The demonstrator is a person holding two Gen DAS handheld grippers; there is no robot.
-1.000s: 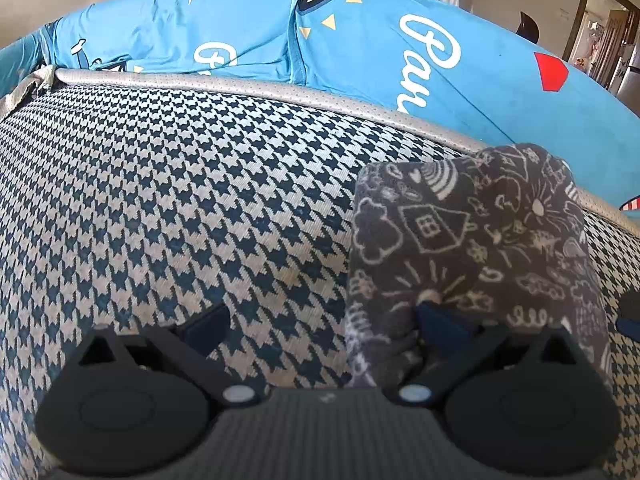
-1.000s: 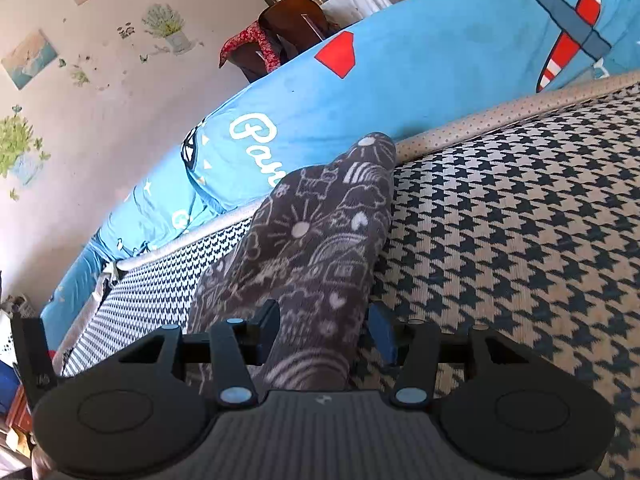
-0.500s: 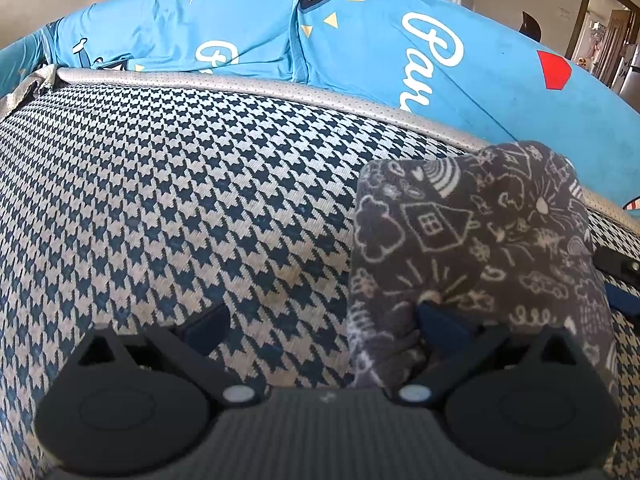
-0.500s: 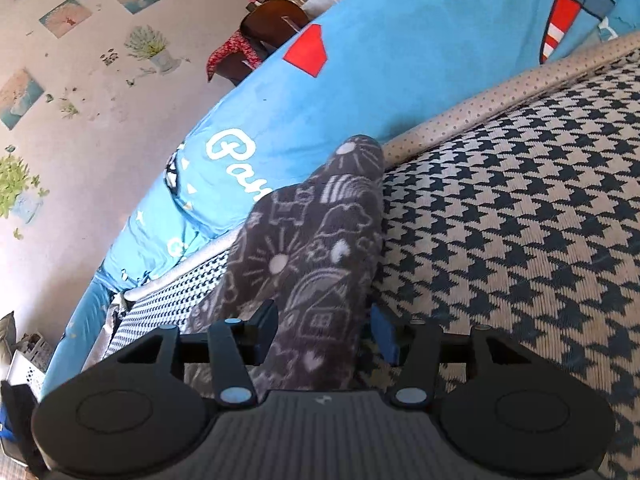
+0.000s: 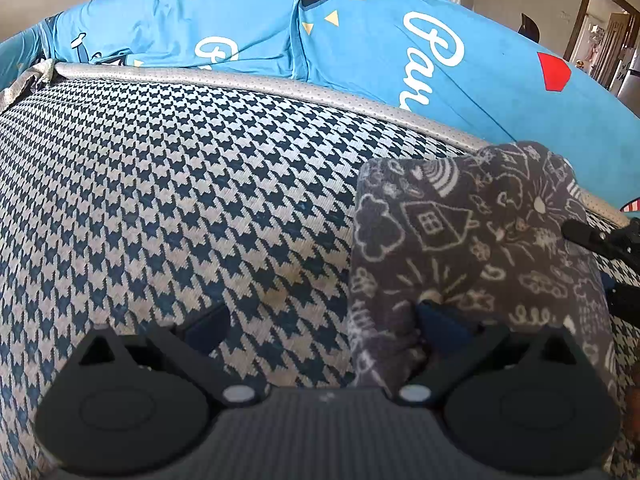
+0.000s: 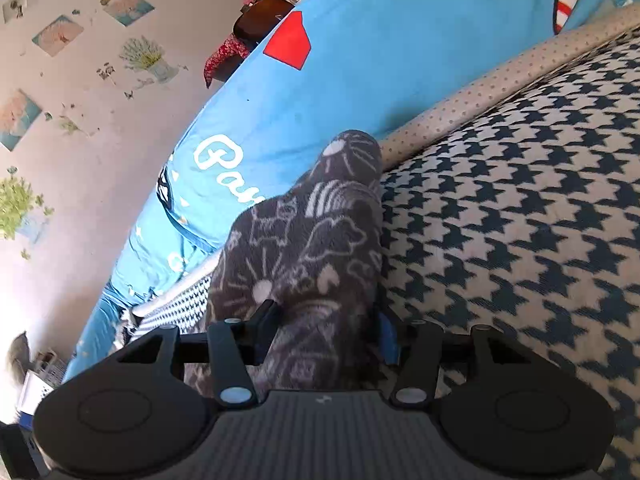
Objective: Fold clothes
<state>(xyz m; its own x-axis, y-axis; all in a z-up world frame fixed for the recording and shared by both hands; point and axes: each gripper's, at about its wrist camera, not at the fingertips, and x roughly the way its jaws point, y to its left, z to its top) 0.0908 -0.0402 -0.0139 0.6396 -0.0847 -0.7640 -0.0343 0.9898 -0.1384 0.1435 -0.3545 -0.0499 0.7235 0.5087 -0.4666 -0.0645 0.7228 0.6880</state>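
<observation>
Houndstooth cushion (image 6: 520,240), garment (image 6: 312,248) between right gripper (image 6: 326,332)

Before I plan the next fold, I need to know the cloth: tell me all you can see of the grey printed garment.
The grey garment looks like soft fleece, dark grey with white doodles of houses, clouds, suns and cars. It lies bunched in a long folded strip on the houndstooth cushion, its far end near the cushion's piping. The left tongs stand open, one finger tucked into its near folds. The right tongs straddle its near end, which fills the gap between the fingers.
</observation>
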